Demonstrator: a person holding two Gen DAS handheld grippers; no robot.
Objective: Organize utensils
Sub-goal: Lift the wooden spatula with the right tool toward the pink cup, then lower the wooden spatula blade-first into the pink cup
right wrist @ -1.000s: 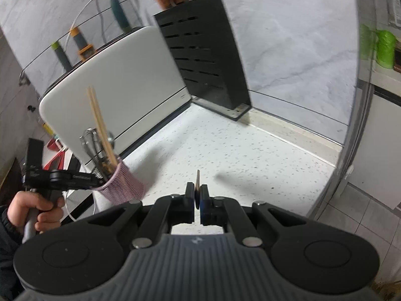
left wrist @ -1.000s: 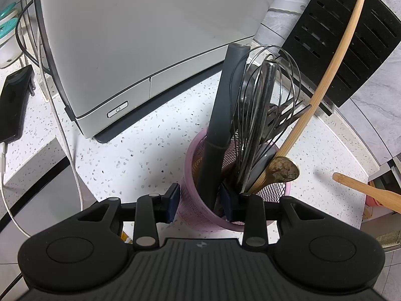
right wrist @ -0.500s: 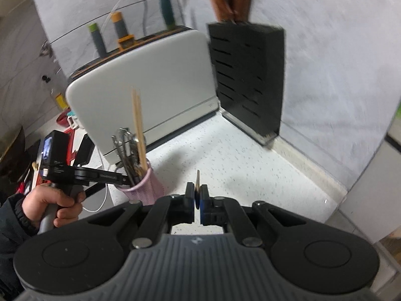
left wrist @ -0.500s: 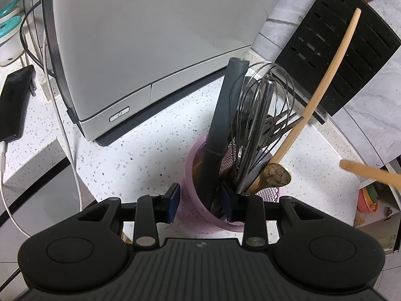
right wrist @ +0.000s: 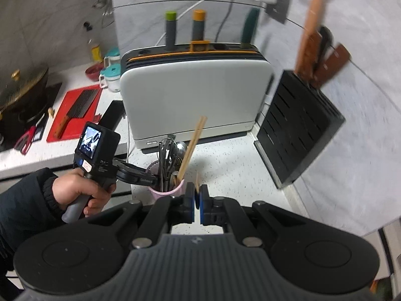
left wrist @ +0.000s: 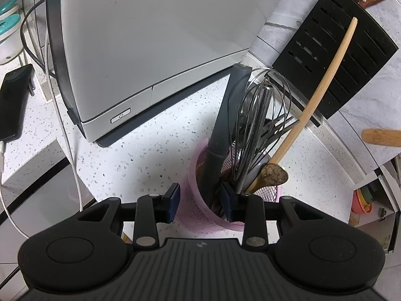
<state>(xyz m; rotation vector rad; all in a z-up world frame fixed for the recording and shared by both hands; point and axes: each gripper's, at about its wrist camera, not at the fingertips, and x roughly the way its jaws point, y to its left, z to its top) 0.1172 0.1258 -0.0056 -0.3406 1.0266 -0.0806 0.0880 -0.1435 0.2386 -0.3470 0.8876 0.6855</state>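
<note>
A white speckled counter (left wrist: pixel 155 135) carries all the things. On it stands a big grey appliance (right wrist: pixel 195 92) with a power button at its lower front, and to the right of it a black slotted knife block (right wrist: pixel 298 135) with brown wooden handles sticking out of the top. In front of the appliance stands a pink mesh holder (left wrist: pixel 198 208), the place for the utensils. Inside it there are a dark grey handle (left wrist: pixel 225 123), a wire whisk (left wrist: pixel 260 125) and a long wooden spoon (left wrist: pixel 318 100) that leans to the right, with its bowl low at the rim.

The left gripper (left wrist: pixel 200 199) is around the wall of the holder: one finger is outside the mesh, the other inside, and the jaws grip the rim between them. A hand (right wrist: pixel 75 190) in a dark sleeve holds this gripper from the left.

The right gripper (right wrist: pixel 197 200) is just beside the holder, a little above and to the right of it. Its jaws are closed on a thin wooden stick (right wrist: pixel 197 181), of which a short end stands up between the pads.
</note>
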